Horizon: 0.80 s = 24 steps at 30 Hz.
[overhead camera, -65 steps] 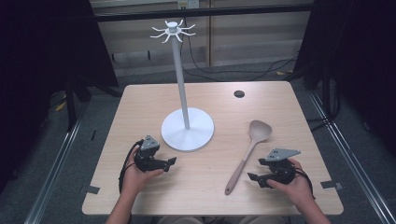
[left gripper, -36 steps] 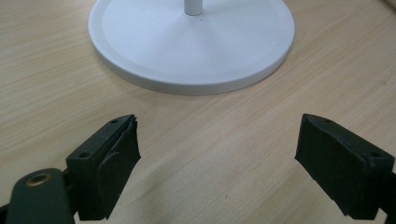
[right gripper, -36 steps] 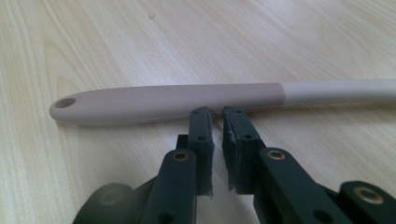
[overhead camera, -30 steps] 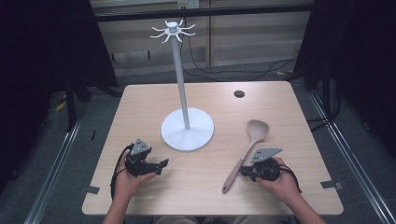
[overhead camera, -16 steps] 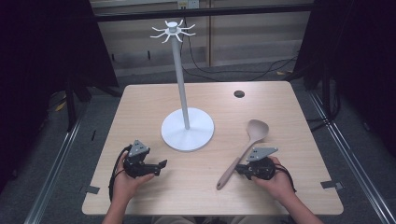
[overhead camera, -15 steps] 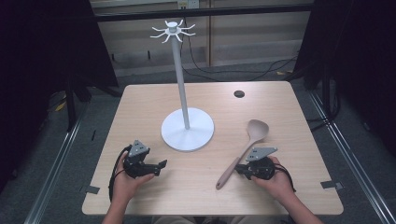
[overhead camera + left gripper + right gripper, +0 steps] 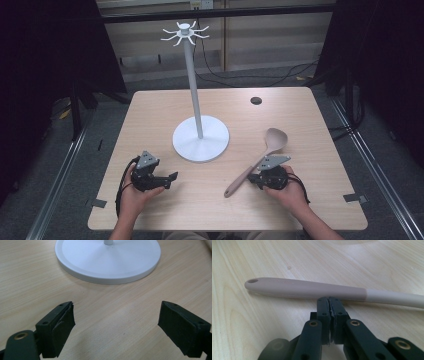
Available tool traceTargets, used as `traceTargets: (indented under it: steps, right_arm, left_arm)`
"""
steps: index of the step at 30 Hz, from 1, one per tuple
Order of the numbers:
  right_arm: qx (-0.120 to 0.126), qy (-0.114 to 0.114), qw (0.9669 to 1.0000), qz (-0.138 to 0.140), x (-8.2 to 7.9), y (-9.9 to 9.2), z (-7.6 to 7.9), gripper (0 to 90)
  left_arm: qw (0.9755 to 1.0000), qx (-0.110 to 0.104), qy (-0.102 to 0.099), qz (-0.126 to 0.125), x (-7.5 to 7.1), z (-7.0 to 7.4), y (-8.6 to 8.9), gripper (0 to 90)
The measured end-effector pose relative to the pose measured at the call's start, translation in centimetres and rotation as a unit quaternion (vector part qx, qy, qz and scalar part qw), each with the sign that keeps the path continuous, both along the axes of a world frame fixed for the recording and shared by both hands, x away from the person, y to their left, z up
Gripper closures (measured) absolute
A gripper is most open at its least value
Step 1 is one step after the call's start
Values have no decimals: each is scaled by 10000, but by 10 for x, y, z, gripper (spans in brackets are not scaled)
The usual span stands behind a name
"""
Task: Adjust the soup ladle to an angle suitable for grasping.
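Observation:
A pale pink spoon [image 7: 276,139] lies on the wooden table [image 7: 150,115] right of centre, bowl away from me and handle [image 7: 307,288] slanting toward me and to the left. My right gripper [image 7: 252,179] lies low on the table with its jaws pressed together and nothing between them; its tips [image 7: 328,300] rest against the side of the handle. My left gripper [image 7: 172,178] sits near the front left, jaws wide apart [image 7: 117,327] over bare wood, just short of the white stand's round base [image 7: 107,260].
The white stand [image 7: 201,139] has a tall thin pole [image 7: 192,85] topped by a ring of hooks [image 7: 184,32]. A small dark round hole [image 7: 256,100] marks the far right of the table. Dark curtains and rails surround the table.
My right gripper has moved left up to the spoon's handle, and the handle's near end has swung left with it. My left gripper drew slightly toward me early on, then stayed still.

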State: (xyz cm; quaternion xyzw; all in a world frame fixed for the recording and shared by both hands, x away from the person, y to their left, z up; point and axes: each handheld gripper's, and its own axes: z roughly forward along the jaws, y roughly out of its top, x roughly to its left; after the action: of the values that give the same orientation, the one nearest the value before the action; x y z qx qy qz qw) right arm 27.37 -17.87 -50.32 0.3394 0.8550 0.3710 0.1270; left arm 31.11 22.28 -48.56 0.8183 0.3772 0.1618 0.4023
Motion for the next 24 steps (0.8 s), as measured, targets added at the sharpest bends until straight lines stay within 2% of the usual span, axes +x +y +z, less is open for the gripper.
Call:
traceTargets:
  steps: [12,16,24]
  right_arm:
    - [-45,-57,10000,-55,7,10,0,890]
    - [79,-6,9999,-118,11,12,-2,890]
    - [50,-50,9999,-150,19,20,-2,883]
  left_arm:
    - [10000,1,-6,12,0,0,1,131]
    - [10000,25,-11,-7,0,0,-1,132]
    - [10000,15,-7,-39,1,0,-3,133]
